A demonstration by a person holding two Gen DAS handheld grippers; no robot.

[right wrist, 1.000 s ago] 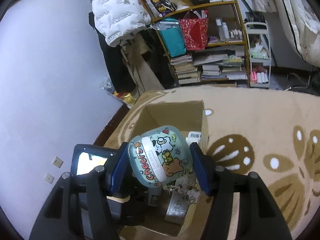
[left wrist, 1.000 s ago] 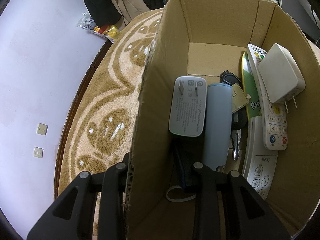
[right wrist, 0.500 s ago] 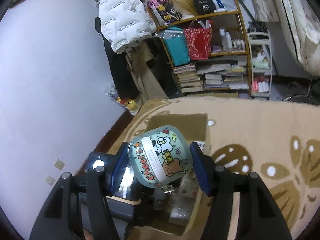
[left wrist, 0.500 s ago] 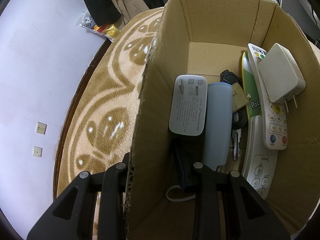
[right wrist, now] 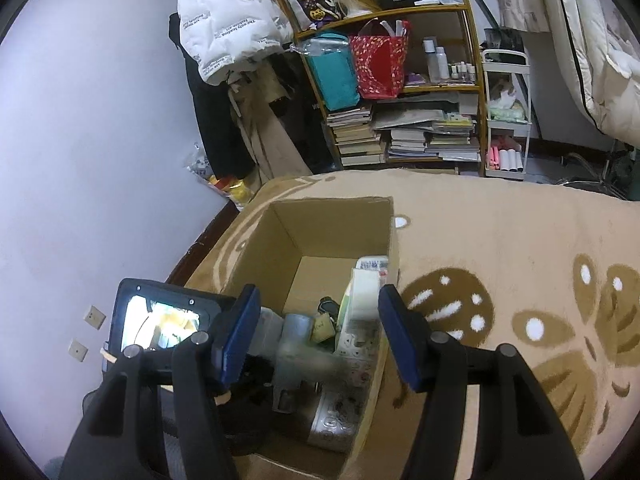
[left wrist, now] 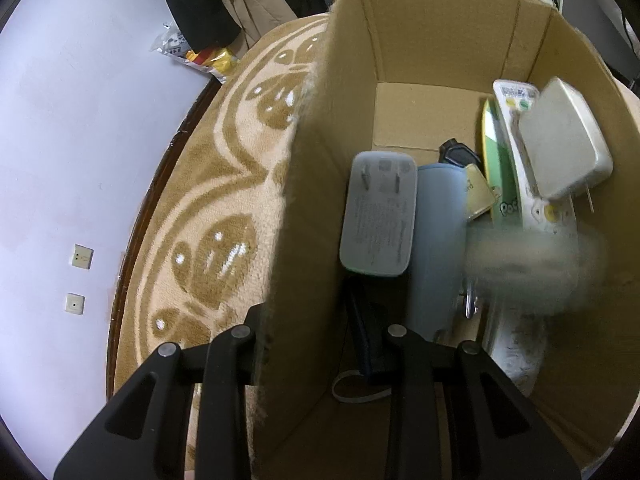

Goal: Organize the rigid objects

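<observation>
Inside the cardboard box (left wrist: 448,28), a blurred pale object (left wrist: 532,268) sits at about 3 o'clock in the left wrist view, over the white remote control (left wrist: 516,356); its shape cannot be told. Beside it at 9 o'clock lie a blue-grey case (left wrist: 438,240) and a grey plug adapter (left wrist: 378,216). Toward 1 o'clock a white charger (left wrist: 564,144) rests on another remote. The left gripper (left wrist: 320,340) straddles the box's near wall, fingers (left wrist: 228,380) clenched on the cardboard, one outside and one inside. The right gripper (right wrist: 316,332) hangs above the box with its blue-padded fingers (right wrist: 396,336) released, wide apart and empty. The box stands on a tan patterned carpet (right wrist: 500,240), with a cluttered shelf (right wrist: 400,80) at 12 o'clock.
</observation>
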